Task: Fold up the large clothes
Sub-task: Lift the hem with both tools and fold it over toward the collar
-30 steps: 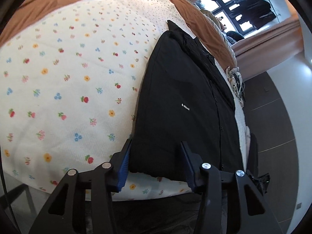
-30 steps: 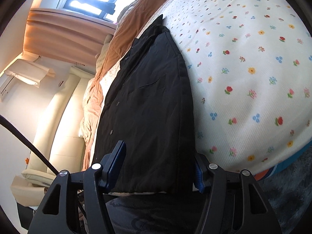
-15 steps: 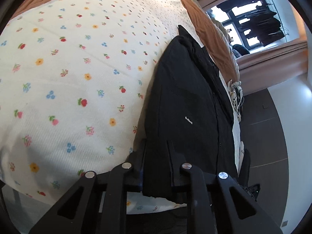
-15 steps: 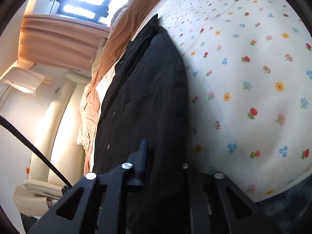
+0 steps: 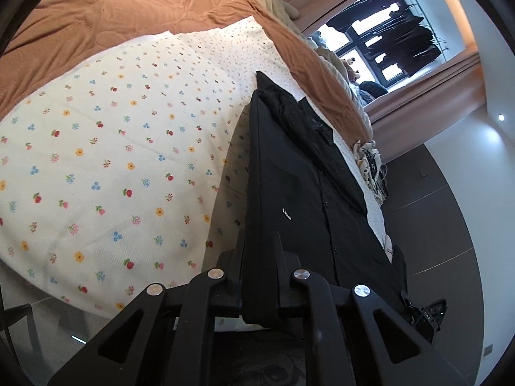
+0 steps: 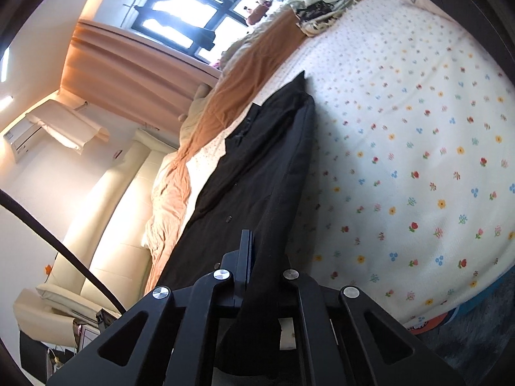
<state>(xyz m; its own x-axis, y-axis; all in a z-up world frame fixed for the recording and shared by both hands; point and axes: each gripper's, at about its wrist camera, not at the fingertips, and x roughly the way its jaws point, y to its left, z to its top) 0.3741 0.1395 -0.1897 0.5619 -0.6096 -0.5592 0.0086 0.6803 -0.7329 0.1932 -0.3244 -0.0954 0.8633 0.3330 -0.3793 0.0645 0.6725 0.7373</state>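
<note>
Black shirt lies lengthwise on the bed. Left gripper and right gripper each clamp its near hem. Risk: thin bite slips, hem drops unevenly.

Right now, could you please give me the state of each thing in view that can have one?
Black shirt: buttoned, lying lengthwise on the bed, near hem pinched and raised.
Left gripper: shut on the shirt's hem.
Right gripper: shut on the shirt's hem.
Floral sheet: spread flat.
Brown duvet: pushed back, rumpled.
Curtain: drawn open.
</note>
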